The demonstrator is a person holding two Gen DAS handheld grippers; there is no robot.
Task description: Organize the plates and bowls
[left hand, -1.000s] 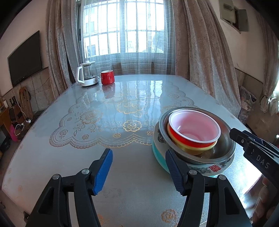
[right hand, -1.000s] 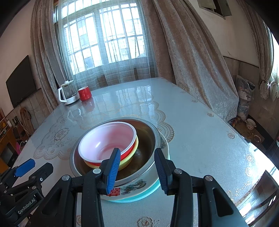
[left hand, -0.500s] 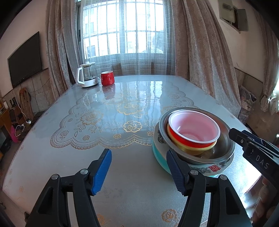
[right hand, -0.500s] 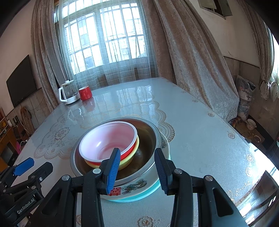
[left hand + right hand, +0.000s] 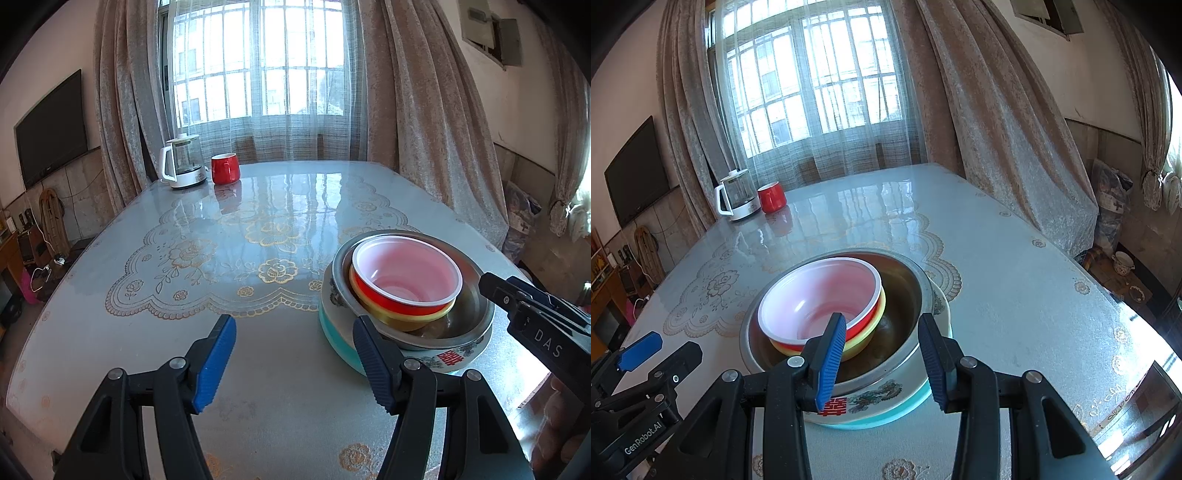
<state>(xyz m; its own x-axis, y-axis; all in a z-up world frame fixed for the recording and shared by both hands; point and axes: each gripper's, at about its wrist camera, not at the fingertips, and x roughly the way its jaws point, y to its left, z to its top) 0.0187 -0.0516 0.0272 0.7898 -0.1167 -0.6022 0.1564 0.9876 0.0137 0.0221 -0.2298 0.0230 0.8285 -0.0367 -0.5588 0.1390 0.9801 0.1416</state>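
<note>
On the tabletop [image 5: 155, 325] the red bowl [image 5: 820, 301] sits nested in a yellow bowl, steel basin [image 5: 905, 332] and plate. Both hand-held grippers, left [image 5: 293, 363] and right [image 5: 882, 360], hover open, gripping nothing. Stacking looks finished; next would be backing away without nudging the pile.
</note>
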